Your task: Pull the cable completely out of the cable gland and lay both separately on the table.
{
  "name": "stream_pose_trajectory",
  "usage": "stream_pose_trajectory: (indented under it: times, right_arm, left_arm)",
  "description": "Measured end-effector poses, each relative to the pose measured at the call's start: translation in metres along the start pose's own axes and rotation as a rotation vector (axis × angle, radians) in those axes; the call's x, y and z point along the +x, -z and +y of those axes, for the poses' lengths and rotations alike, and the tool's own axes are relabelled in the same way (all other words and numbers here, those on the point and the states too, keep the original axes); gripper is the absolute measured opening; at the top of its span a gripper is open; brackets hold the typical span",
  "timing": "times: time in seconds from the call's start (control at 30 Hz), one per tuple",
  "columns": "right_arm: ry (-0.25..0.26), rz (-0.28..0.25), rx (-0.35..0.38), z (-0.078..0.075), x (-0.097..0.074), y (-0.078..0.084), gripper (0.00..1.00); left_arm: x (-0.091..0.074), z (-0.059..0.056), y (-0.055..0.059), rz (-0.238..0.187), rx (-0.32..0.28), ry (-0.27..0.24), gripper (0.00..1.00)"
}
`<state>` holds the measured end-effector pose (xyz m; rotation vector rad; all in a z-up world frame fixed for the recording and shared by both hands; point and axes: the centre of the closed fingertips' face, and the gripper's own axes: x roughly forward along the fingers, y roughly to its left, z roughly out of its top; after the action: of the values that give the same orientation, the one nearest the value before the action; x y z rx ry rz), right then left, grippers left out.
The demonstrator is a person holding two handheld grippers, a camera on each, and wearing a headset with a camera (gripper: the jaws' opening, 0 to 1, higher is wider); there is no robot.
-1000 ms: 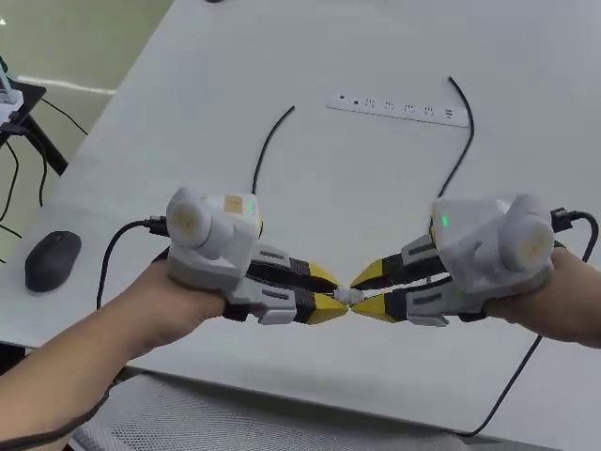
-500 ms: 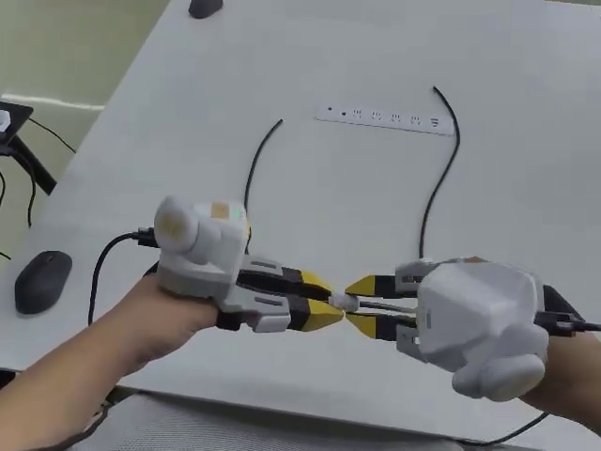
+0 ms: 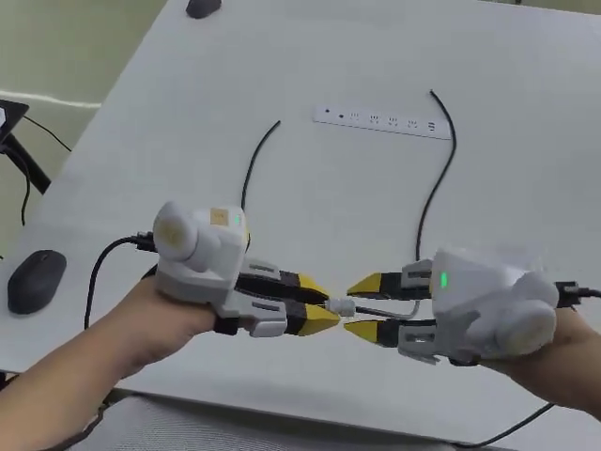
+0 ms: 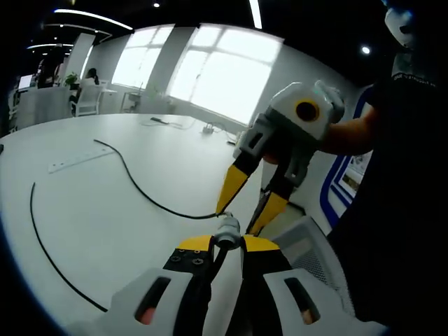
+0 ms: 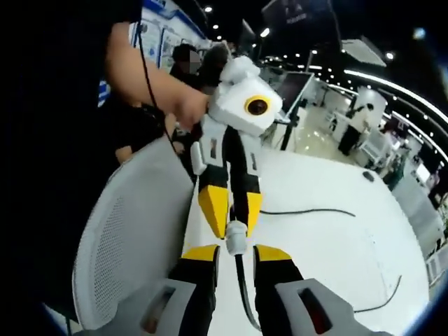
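Left gripper (image 3: 331, 308) is clamping the white cable gland (image 3: 340, 305), well nearer the person than the power strip (image 3: 380, 121). Right gripper (image 3: 349, 306), jaws parted astride the cable (image 5: 241, 283) (not pinching), probably should be closing before pulling straight.

A white table (image 3: 310, 216) is carrying a power strip (image 3: 378, 121) on its far side, a black cable (image 3: 437, 178) curving nearer, a thinner lead (image 3: 255, 164) lying left, and a mouse (image 3: 36, 280) sitting far left.

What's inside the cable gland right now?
The black cable enters the cable gland, held by the left hand-held gripper. How far it reaches inside is hidden by the gland's body.
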<state>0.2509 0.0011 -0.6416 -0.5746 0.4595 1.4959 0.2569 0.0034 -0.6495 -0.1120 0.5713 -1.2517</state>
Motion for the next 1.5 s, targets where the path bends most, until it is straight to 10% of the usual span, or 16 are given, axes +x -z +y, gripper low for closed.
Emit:
stream_pose_trajectory:
  times: [0.33, 0.37, 0.6, 1.2, 1.5]
  right_arm:
    - [-0.249, -0.125, 0.454, -0.013, -0.009, -0.013, 0.16]
    - [-0.343, -0.127, 0.559, -0.006, -0.01, -0.016, 0.18]
    - [-0.461, -0.102, 0.631, 0.003, 0.001, -0.009, 0.19]
    - [-0.459, -0.054, 0.563, 0.013, 0.006, -0.004, 0.09]
    - [-0.367, -0.048, 0.298, 0.014, 0.006, -0.002, 0.08]
  left_arm:
    - [-0.003, -0.006, 0.001, 0.014, 0.101, 0.01, 0.15]
    - [-0.003, -0.006, 0.002, 0.014, 0.102, 0.01, 0.15]
    - [-0.001, -0.006, 0.001, 0.022, 0.107, 0.012, 0.15]
    - [0.0, -0.007, 0.0, 0.021, 0.097, 0.011, 0.15]
    - [0.001, -0.008, 0.002, 0.024, 0.062, 0.014, 0.15]
